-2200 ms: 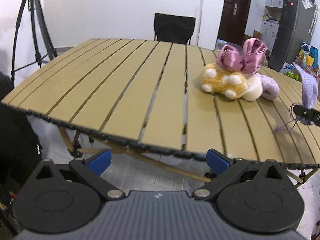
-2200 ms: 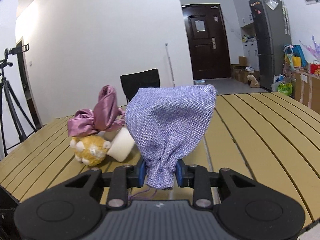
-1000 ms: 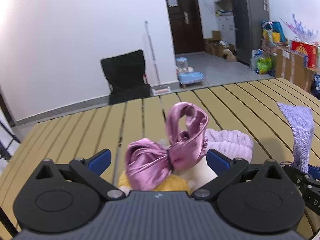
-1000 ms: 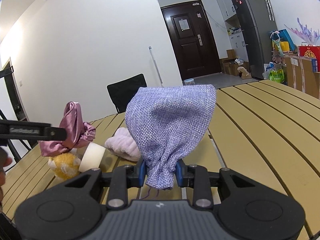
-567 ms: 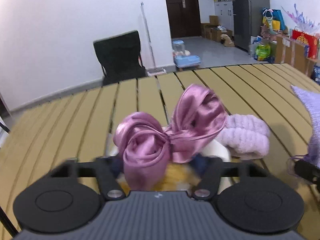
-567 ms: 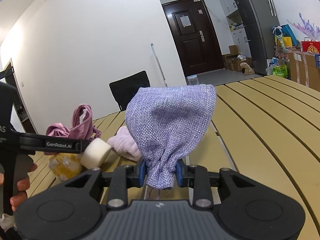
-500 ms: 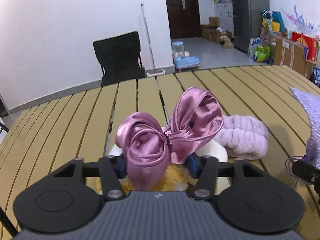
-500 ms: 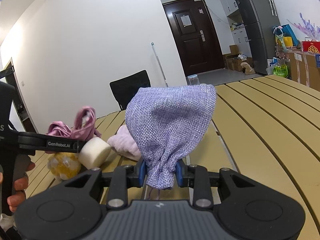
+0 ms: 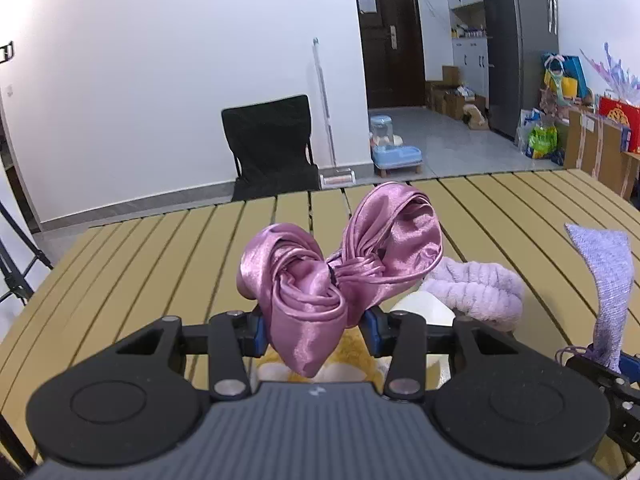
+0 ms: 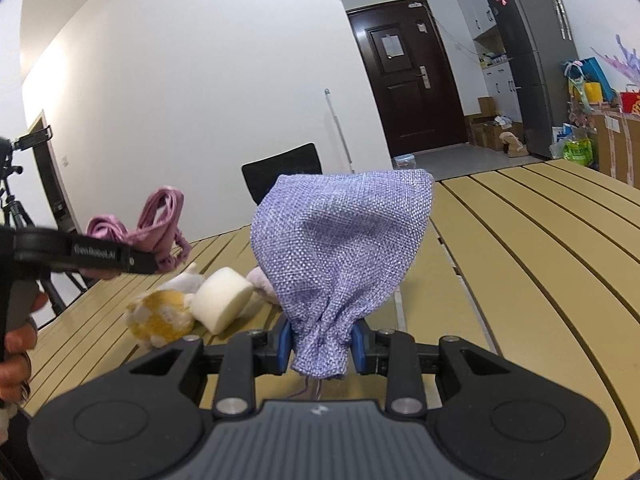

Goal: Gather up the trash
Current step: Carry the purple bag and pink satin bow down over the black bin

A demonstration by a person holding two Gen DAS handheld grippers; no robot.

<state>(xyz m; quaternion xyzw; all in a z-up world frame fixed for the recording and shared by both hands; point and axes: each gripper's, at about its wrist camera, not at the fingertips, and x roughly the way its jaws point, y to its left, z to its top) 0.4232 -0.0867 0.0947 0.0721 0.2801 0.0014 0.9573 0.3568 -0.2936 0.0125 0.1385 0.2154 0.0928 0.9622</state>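
My left gripper (image 9: 314,334) is shut on a pink satin bow (image 9: 340,268) and holds it lifted above the slatted table (image 9: 160,256). The bow also shows in the right wrist view (image 10: 160,220), raised at the left. My right gripper (image 10: 320,346) is shut on the neck of a purple woven drawstring bag (image 10: 344,240), which stands up above it; the bag also shows at the right of the left wrist view (image 9: 612,280). On the table lie a yellow plush toy (image 10: 160,318), a white foam cylinder (image 10: 222,298) and a lilac fuzzy band (image 9: 476,290).
A black chair (image 9: 272,148) stands beyond the table's far edge. A tripod (image 10: 12,200) stands at the left. A dark door (image 10: 404,88), a fridge (image 10: 532,52) and boxes with bags (image 9: 592,140) are at the back right.
My left gripper has closed on the pink bow and lifted it off the yellow plush. My right gripper keeps holding the purple bag in place.
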